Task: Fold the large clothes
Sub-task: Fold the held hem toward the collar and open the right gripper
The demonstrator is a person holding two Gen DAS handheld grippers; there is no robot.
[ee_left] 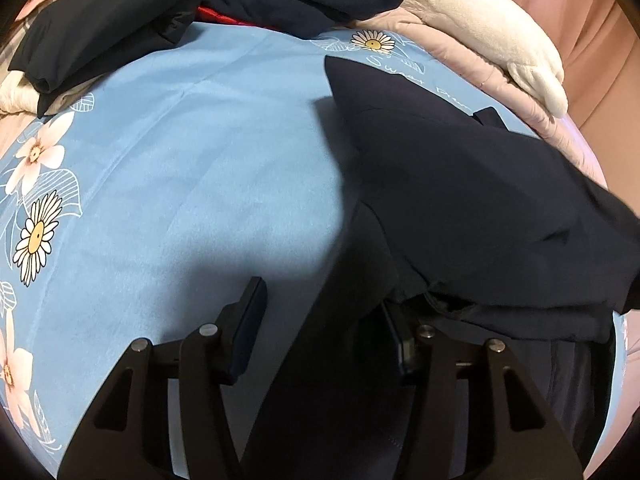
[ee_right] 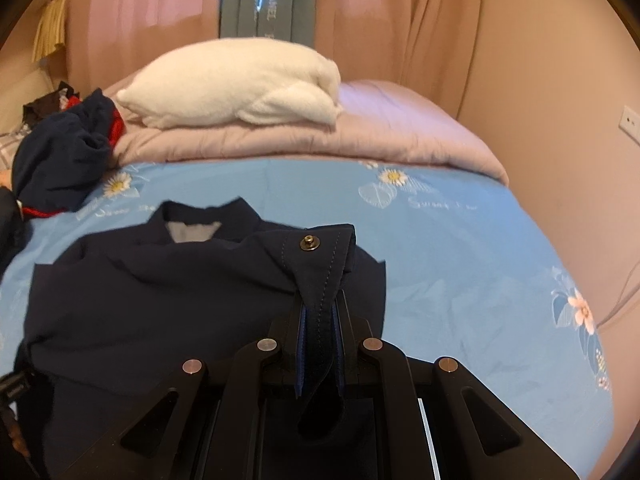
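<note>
Only in right wrist view, right gripper [ee_right: 319, 320] clamped on navy jacket [ee_right: 160, 280] snap tab [ee_right: 320, 264]; left gripper [ee_left: 320, 320] wide apart over the same jacket, low above bed [ee_left: 180, 152].

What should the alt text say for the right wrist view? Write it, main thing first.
The right gripper is shut on a snap-buttoned tab of a navy jacket spread on a blue floral bedsheet. Behind lie a white blanket on a pink quilt, and pink curtains.

A home bedroom. A bed [ee_right: 460, 248] with a blue floral sheet fills the scene, a white pillow [ee_right: 240, 80] and pink quilt [ee_right: 400, 132] at 12 o'clock. Pink curtains [ee_right: 400, 12] hang behind.
</note>
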